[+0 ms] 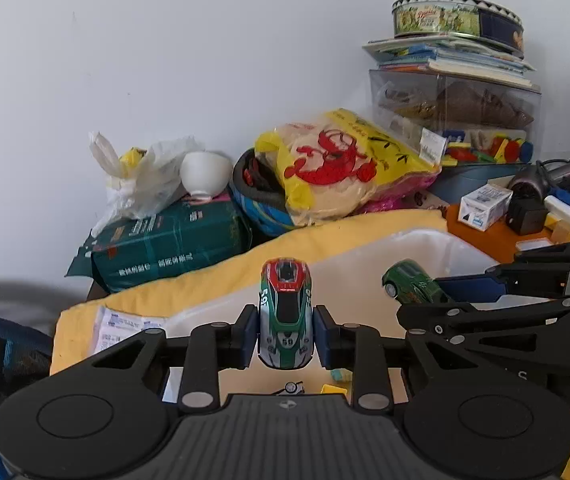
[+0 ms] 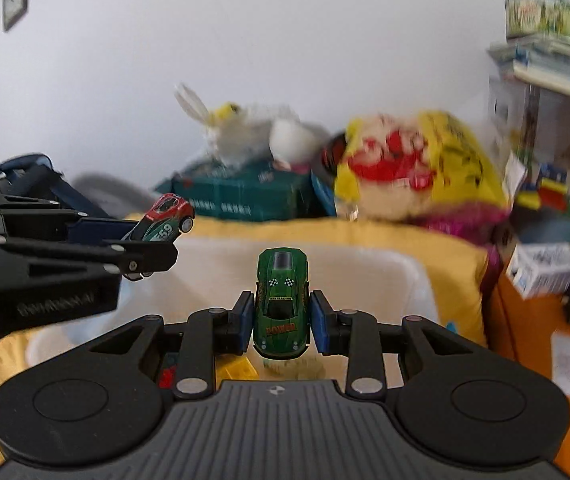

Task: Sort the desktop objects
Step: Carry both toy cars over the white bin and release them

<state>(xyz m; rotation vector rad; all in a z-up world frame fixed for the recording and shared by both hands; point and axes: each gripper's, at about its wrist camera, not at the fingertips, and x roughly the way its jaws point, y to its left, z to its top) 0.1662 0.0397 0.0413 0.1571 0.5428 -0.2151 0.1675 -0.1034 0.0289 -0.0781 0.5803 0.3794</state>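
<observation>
My left gripper (image 1: 285, 334) is shut on a toy race car (image 1: 285, 312) with green, white and red paint and the number 59, held above a white plastic bin (image 1: 417, 240). My right gripper (image 2: 282, 320) is shut on a dark green toy car (image 2: 282, 304), also held above the white bin (image 2: 413, 272). In the left wrist view the right gripper (image 1: 465, 292) comes in from the right with the green car (image 1: 411, 286). In the right wrist view the left gripper (image 2: 141, 240) comes in from the left with the race car (image 2: 165, 218).
The bin sits on a yellow cloth (image 1: 213, 280). Behind it lie a green package (image 1: 165, 244), a white bowl (image 1: 206, 172), a yellow printed bag (image 1: 341, 164) and a clear box of toys (image 1: 457, 120) under books and a tin. Small toys lie in the bin below the grippers.
</observation>
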